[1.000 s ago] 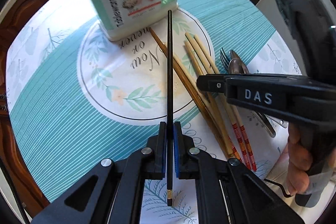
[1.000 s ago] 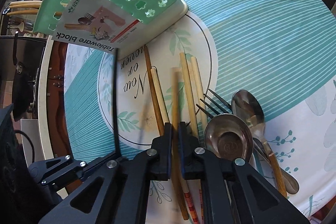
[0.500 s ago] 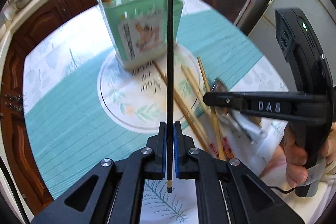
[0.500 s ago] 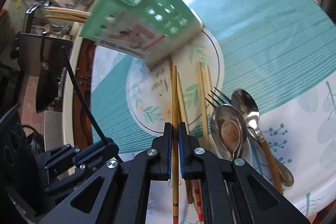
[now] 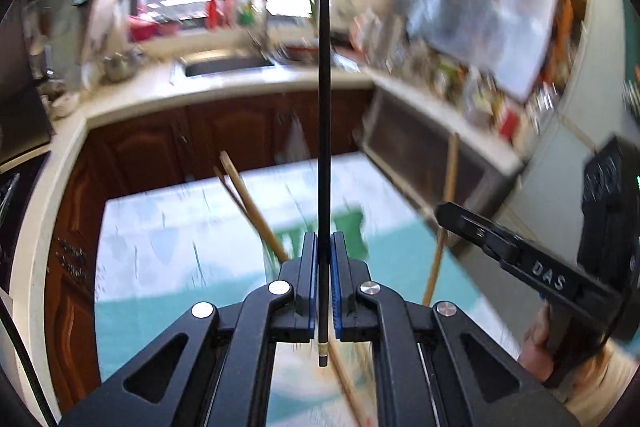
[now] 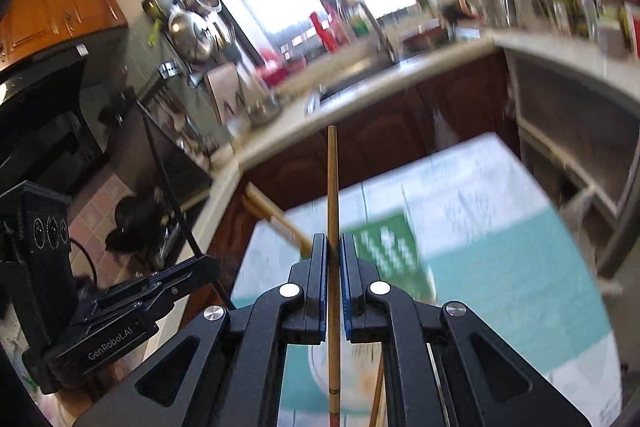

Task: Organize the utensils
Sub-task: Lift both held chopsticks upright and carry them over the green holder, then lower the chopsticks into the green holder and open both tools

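The left gripper (image 5: 323,287) is clenched on a black chopstick (image 5: 323,131), pinched low on its shaft so that only a short butt end with a pale band pokes out behind the blue pads, while the long slim part runs straight ahead along the fingers and up past the kitchen counter (image 5: 224,85). The right gripper (image 6: 332,287) is likewise clamped on a bamboo chopstick (image 6: 333,195), which also lies in line with its fingers, tip forward and raised, its banded rear end trailing behind the pads. Each stick's long axis thus follows its gripper's pointing line, both tilted upward away from the table (image 6: 500,227). Below and ahead stands the green utensil holder (image 6: 386,243), blurred, with two bamboo chopsticks (image 5: 248,203) already leaning out of it to the left. The step in hand looks like carrying both sticks to that holder. To do it well, each stick should be swung over until its free end points down above the holder's open top, lowered one at a time so the two grippers do not cross, and let go only once the tip is well inside a compartment.
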Tool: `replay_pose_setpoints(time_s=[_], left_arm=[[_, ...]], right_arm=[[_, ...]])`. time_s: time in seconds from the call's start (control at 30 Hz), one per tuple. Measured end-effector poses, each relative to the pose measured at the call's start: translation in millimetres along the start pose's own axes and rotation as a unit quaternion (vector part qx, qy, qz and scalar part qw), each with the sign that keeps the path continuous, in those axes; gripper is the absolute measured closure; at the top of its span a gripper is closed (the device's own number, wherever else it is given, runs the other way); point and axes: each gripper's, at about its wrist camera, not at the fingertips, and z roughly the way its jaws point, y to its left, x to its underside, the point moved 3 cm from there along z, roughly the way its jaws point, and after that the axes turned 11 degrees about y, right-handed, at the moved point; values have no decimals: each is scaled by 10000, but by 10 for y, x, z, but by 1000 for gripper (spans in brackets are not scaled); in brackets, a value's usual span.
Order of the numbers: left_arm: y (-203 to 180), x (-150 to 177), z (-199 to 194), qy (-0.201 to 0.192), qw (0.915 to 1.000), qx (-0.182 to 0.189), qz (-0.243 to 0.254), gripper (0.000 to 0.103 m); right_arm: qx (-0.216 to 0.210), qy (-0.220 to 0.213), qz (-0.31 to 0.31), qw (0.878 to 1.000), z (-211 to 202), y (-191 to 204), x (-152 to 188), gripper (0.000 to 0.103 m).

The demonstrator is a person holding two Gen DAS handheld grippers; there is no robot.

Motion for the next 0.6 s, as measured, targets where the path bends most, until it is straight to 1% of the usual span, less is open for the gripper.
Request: replay_pose_setpoints(time_s=[0.07, 0.1, 0.17, 0.23, 0.3, 0.37, 0.43, 0.53, 0.6], left_arm=[[70, -154, -37, -311, 9991, -118, -275, 100], [108, -228, -17, -416, 9981, -210, -393, 100], [218, -337, 69, -601, 9954, -341, -663, 100], [265, -392, 123, -684, 9933, -388, -853, 100], [325, -435, 223, -769, 9904, -402, -1072, 100], [376, -465, 304, -873, 9877, -460, -1212, 100], [429, -468, 378, -914, 9862, -429, -1313, 100], [487, -410, 494, -950, 9845, -405, -1419, 100], [535, -363, 595, -940, 9838, -401, -1471, 100]], right_arm=[[25, -290, -80, 9995, -58, 60, -198, 98], [64, -516, -165, 9985, -70, 111, -307, 98], [109, -787, -258, 9965, -123, 166, -464, 98], [193, -1087, -460, 9928, -97, 268, -601, 98], [313, -1285, -645, 9891, -46, 401, -725, 97], [408, -1452, -805, 9853, 45, 496, -820, 97], [447, -1553, -881, 9829, 140, 590, -874, 97], [475, -1627, -930, 9811, 425, 646, -980, 97], [490, -1614, -1079, 9798, 622, 662, -1027, 97]])
